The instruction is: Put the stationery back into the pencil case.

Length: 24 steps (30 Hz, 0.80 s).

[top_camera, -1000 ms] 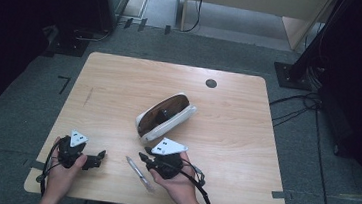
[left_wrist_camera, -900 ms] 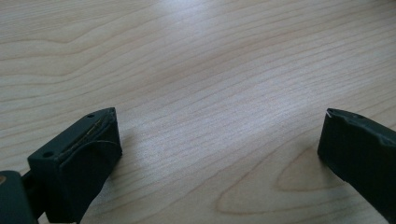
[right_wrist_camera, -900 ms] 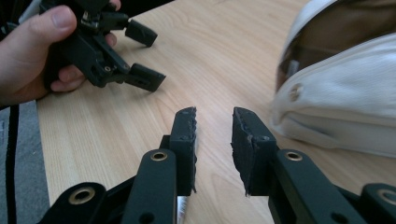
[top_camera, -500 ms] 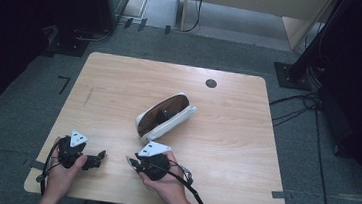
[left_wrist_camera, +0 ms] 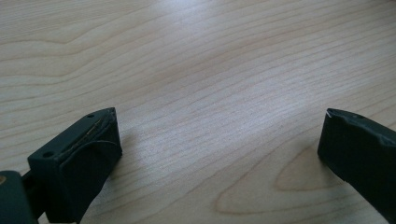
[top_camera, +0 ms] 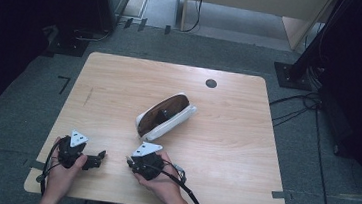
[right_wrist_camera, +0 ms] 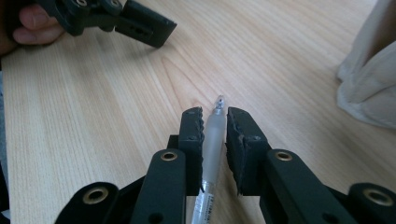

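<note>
I start from the desk [top_camera: 244, 153], a pale wooden top, and work down. Near its centre lies an open pouch [top_camera: 166, 116], white outside and dark inside, its long axis running from about seven to one o'clock in the high view. My left claw [top_camera: 97, 160] rests near the seven o'clock corner, jaws spread wide over bare wood with nothing between them. My right claw [right_wrist_camera: 215, 128] sits at about six o'clock and has just been closing; the right gripper view shows its pads pinching a pen [right_wrist_camera: 212, 140] (frosted, translucent barrel, tip pointing away from me).

The pen lies low at the desk surface, just short of the pouch. I judge it light and stiff, but the smooth round barrel could roll or slide between the pads. The grip sits close to the tip end, so the tail may droop; a hold nearer mid-barrel would balance better.
</note>
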{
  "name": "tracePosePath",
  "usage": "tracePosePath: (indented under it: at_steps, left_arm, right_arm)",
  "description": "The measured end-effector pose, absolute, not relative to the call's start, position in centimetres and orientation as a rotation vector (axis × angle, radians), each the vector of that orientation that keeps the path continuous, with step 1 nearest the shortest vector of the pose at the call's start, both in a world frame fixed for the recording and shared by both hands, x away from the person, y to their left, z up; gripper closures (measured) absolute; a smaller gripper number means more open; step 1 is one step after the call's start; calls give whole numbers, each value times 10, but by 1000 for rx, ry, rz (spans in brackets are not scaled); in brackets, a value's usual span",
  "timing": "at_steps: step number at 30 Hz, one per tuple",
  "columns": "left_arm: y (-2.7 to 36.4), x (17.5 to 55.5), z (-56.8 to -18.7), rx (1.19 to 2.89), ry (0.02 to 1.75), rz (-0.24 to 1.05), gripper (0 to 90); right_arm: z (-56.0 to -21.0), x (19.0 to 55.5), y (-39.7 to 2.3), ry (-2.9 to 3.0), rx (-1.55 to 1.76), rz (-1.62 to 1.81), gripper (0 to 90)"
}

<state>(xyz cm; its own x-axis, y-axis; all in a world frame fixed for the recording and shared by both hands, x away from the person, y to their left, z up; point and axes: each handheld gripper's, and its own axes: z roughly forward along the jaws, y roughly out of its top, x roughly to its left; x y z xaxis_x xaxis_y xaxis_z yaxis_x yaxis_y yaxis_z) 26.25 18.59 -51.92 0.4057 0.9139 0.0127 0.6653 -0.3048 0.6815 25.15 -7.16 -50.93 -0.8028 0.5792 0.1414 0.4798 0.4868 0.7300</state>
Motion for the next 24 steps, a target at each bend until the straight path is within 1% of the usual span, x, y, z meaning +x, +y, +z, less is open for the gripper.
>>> tracePosePath:
  at_steps: [12,16,18,24]
  left_arm:
    - [186,262,-519,2070,1339,542,0]
    - [186,263,-519,2070,1339,542,0]
    - [186,263,-519,2070,1338,542,0]
    - [186,263,-519,2071,1338,542,0]
  right_arm:
    - [-512,247,-65,2597,867,1118,777]
    - [-511,246,-63,2599,838,1083,797]
    - [-511,246,-62,2590,846,1078,815]
    - [-504,245,-69,2576,858,1138,817]
